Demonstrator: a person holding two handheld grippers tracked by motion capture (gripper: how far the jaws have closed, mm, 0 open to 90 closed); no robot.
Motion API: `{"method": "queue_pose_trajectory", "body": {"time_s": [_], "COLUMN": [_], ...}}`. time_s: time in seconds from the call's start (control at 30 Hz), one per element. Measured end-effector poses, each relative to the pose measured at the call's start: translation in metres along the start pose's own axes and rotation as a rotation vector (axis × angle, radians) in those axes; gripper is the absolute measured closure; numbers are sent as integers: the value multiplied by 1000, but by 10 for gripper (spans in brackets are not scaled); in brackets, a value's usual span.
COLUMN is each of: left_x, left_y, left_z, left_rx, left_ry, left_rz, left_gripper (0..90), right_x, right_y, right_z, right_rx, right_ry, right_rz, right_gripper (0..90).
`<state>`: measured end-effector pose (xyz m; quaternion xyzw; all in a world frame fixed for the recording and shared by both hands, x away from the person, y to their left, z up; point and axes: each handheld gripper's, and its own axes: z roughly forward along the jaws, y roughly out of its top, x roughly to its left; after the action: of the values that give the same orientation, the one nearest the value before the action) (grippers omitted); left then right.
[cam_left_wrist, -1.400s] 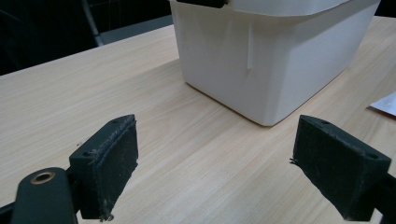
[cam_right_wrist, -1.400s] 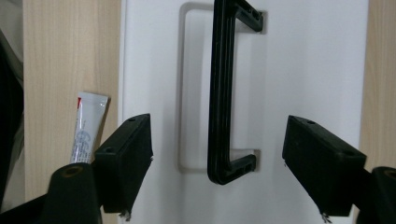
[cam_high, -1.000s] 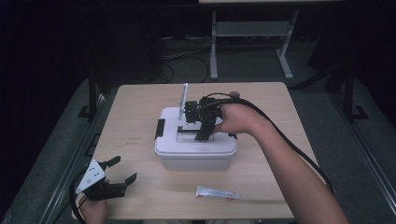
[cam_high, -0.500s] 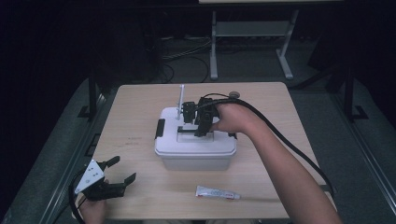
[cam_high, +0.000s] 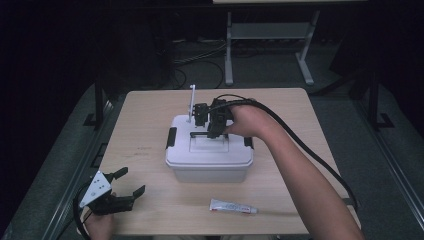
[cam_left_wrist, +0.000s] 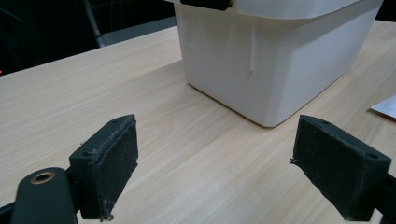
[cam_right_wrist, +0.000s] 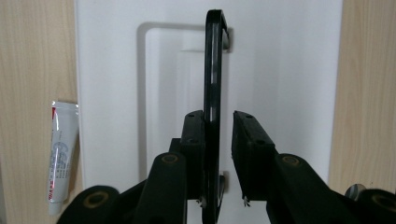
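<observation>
A white lidded plastic box (cam_high: 207, 160) stands mid-table, its black carry handle (cam_high: 209, 135) raised on edge. My right gripper (cam_high: 212, 131) points down onto the lid (cam_right_wrist: 280, 70). In the right gripper view the handle (cam_right_wrist: 213, 60) runs between the jaws of the right gripper (cam_right_wrist: 218, 135). The left pad touches it, and a thin gap shows at the right pad. My left gripper (cam_high: 132, 180) rests at the table's near left corner, wide open and holding nothing. In the left gripper view, the left gripper (cam_left_wrist: 215, 172) faces the box's corner (cam_left_wrist: 271, 56).
A small white tube (cam_high: 232, 206) lies on the table in front of the box, also seen as the tube (cam_right_wrist: 60, 149) beside the lid. A thin white upright post (cam_high: 192, 102) stands behind the box. Cables trail off the right table edge.
The right hand and gripper have shifted slightly along the lid over the handle. The left gripper has stayed where it was.
</observation>
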<state>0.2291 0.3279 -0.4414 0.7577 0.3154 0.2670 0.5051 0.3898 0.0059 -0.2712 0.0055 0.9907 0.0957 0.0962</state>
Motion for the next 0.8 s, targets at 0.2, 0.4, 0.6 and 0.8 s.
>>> {"method": "queue_pose_trajectory", "body": {"time_s": [0.2, 0.4, 0.6, 0.8], "left_x": [1, 1, 1, 2], "left_y": [0, -1, -1, -1], "left_z": [-1, -1, -1, 0], "left_rx": [-4, -6, -7, -11], "left_ry": [0, -2, -2, -6], "left_rz": [-4, -5, -8, -12], "left_gripper": [135, 135, 135, 135], "right_x": [-4, -7, -10, -11], "right_y": [3, 6, 6, 6], "right_z": [2, 2, 4, 3], "right_rx": [21, 24, 26, 28], "right_ry": [3, 11, 28, 38], "right_rz": [-7, -11, -12, -13], "right_gripper": [782, 799, 830, 834]}}
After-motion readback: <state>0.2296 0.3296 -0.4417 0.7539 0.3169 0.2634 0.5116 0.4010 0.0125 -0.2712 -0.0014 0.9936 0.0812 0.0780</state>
